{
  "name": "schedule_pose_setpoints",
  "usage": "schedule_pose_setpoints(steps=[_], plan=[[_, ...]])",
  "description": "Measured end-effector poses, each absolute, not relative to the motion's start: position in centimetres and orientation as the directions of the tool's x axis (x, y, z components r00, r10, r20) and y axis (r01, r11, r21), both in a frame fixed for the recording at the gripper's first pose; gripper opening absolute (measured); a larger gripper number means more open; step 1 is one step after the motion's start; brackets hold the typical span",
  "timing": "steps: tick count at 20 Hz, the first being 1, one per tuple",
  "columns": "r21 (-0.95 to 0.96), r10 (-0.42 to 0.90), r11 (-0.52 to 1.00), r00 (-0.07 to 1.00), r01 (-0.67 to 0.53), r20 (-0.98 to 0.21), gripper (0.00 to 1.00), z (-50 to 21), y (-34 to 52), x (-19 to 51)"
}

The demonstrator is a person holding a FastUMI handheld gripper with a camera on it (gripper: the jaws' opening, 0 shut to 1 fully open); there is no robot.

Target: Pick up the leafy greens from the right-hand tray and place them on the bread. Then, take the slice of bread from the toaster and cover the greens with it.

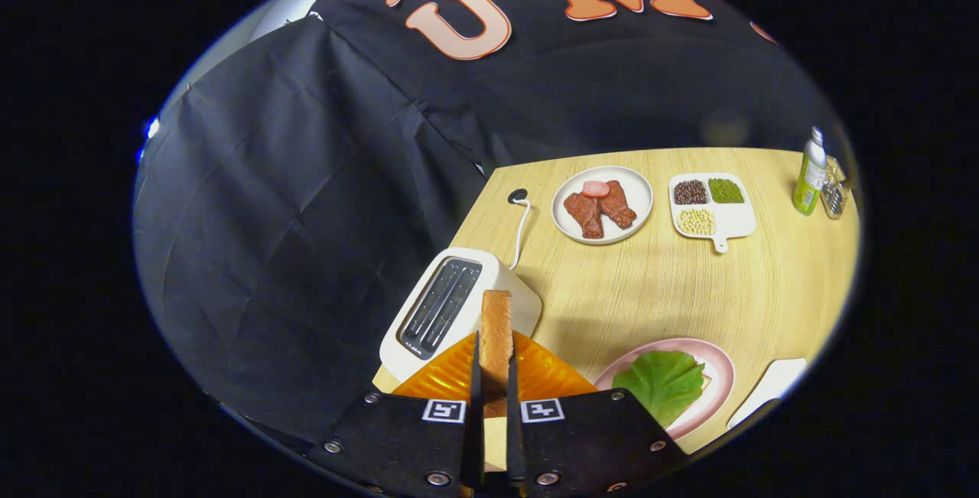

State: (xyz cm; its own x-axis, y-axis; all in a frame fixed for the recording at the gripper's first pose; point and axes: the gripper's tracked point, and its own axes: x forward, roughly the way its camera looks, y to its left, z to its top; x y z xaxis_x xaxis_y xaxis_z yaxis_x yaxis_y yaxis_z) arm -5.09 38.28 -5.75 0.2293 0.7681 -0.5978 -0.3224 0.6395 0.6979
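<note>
i see the pale wooden worktop (688, 284) spreading out ahead of me, and i'm well above it. the white toaster (451, 307) sits just ahead of the claw (493, 375), both slots looking empty, its cord running back to a hole in the wood. the claw is clamped on the slice of bread (496, 330), both fingers pressed to its faces, the slice standing on edge between them and poking out past the tips. under it lies an orange ridged plate (451, 375). to the right of the fingers is the pink plate (715, 375) with the leafy greens (661, 383) already spread on it; only a sliver of the bottom bread shows at the leaf's far edge. a white tray (772, 383) sits just beyond that plate. farther back are a white plate with meat pieces (602, 203), a divided dish of beans (711, 207), and a small green bottle (809, 173).

so by my reading the greens are done and what's left is carrying the slice over and laying it flat. my worries: the grip is on a thin strip of the slice, so a quick swing right could let it pivot or slip. it also has to turn from on-edge to flat; release it tilted and it may slide off the leaf or drag the greens off the plate.
</note>
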Motion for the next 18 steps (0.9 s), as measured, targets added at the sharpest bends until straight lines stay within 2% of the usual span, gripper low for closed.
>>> schedule_pose_setpoints(steps=[9,18], plan=[[0.712,0.771,0.637,0.228,-0.297,-0.595,0.12,-10.5,32.9,-7.8],[0.723,0.752,0.658,0.228,-0.209,-0.619,0.12,-16.3,28.4,-8.9]])
